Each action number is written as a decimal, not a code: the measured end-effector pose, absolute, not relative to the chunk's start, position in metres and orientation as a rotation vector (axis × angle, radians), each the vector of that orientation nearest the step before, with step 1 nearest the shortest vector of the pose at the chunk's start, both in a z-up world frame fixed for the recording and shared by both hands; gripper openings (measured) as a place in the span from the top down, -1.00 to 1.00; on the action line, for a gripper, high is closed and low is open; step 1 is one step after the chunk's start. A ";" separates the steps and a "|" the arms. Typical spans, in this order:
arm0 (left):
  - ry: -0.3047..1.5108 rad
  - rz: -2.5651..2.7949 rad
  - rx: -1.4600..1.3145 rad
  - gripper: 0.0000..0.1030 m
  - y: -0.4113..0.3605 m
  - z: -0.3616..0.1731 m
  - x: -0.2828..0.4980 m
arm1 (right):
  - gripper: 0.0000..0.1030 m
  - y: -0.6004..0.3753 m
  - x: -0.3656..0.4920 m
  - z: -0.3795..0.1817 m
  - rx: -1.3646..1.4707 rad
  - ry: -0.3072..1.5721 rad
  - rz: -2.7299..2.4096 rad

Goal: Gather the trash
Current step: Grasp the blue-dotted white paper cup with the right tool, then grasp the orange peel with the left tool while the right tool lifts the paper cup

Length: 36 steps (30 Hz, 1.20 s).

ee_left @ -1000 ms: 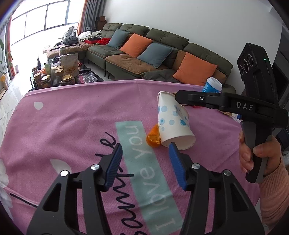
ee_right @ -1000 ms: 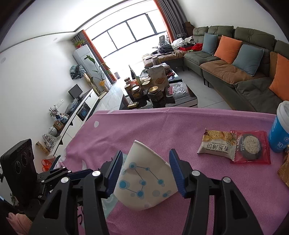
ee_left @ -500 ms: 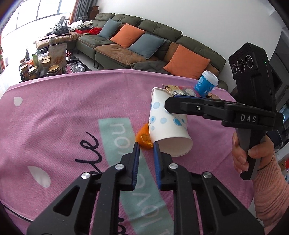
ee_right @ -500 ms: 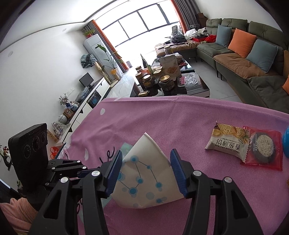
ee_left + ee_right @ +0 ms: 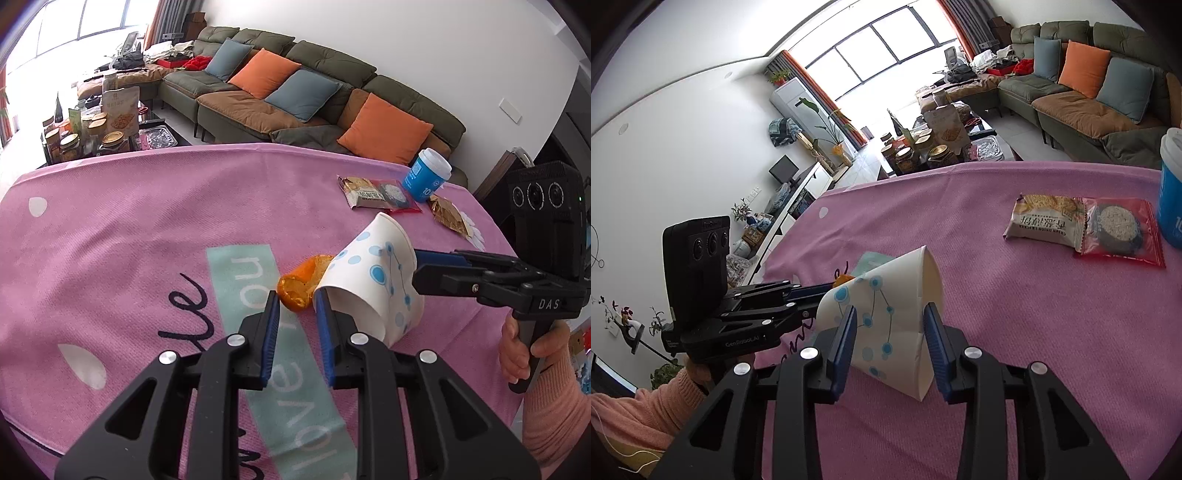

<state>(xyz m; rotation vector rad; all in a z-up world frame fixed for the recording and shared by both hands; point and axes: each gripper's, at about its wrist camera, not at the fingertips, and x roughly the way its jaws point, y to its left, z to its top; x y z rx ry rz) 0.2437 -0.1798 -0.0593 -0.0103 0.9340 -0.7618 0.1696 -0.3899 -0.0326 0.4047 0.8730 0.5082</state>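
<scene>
A squashed white paper cup with blue dots lies tilted on the pink tablecloth; it also shows in the right wrist view. My right gripper is shut on the cup, its jaws pressing the cup's sides. An orange peel lies just left of the cup, touching its mouth edge. My left gripper is narrowly open and empty, its tips just short of the peel and beside the cup's rim.
A biscuit packet, a red snack packet and a blue lidded cup sit at the far right of the table. A gold wrapper lies near them. A sofa and a cluttered coffee table stand beyond.
My left gripper closed from wide open to a narrow gap and moved in toward the peel. My right gripper tilted the cup over, its mouth turned toward the peel.
</scene>
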 end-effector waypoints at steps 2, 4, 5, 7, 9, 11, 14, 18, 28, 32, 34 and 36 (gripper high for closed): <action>0.934 -0.760 -0.011 0.71 -0.180 -0.059 0.243 | 0.46 -0.388 0.165 -0.035 0.412 0.876 0.516; 0.935 -0.757 -0.010 0.73 -0.180 -0.059 0.242 | 0.58 -0.387 0.160 -0.036 0.417 0.876 0.522; 0.935 -0.756 -0.011 0.75 -0.180 -0.059 0.241 | 0.65 -0.387 0.159 -0.036 0.422 0.875 0.526; 0.930 -0.747 -0.007 0.76 -0.178 -0.059 0.239 | 0.77 -0.387 0.156 -0.036 0.433 0.869 0.529; 0.928 -0.742 -0.009 0.77 -0.176 -0.058 0.237 | 0.83 -0.387 0.152 -0.034 0.443 0.856 0.530; 0.922 -0.728 -0.009 0.78 -0.172 -0.057 0.234 | 0.87 -0.386 0.147 -0.033 0.451 0.841 0.530; 0.911 -0.704 -0.016 0.79 -0.164 -0.054 0.228 | 0.95 -0.386 0.138 -0.028 0.462 0.818 0.538; 0.889 -0.673 -0.030 0.80 -0.144 -0.049 0.215 | 0.95 -0.383 0.131 -0.024 0.476 0.797 0.541; 0.824 -0.597 -0.031 0.82 -0.093 -0.031 0.170 | 0.95 -0.366 0.123 -0.022 0.510 0.761 0.573; 0.815 -0.569 -0.001 0.82 -0.078 -0.029 0.150 | 0.95 -0.356 0.121 -0.021 0.517 0.758 0.599; 0.814 -0.560 0.008 0.82 -0.071 -0.029 0.141 | 0.95 -0.351 0.121 -0.020 0.522 0.756 0.613; 0.810 -0.543 0.018 0.82 -0.064 -0.029 0.133 | 0.95 -0.345 0.121 -0.020 0.525 0.756 0.624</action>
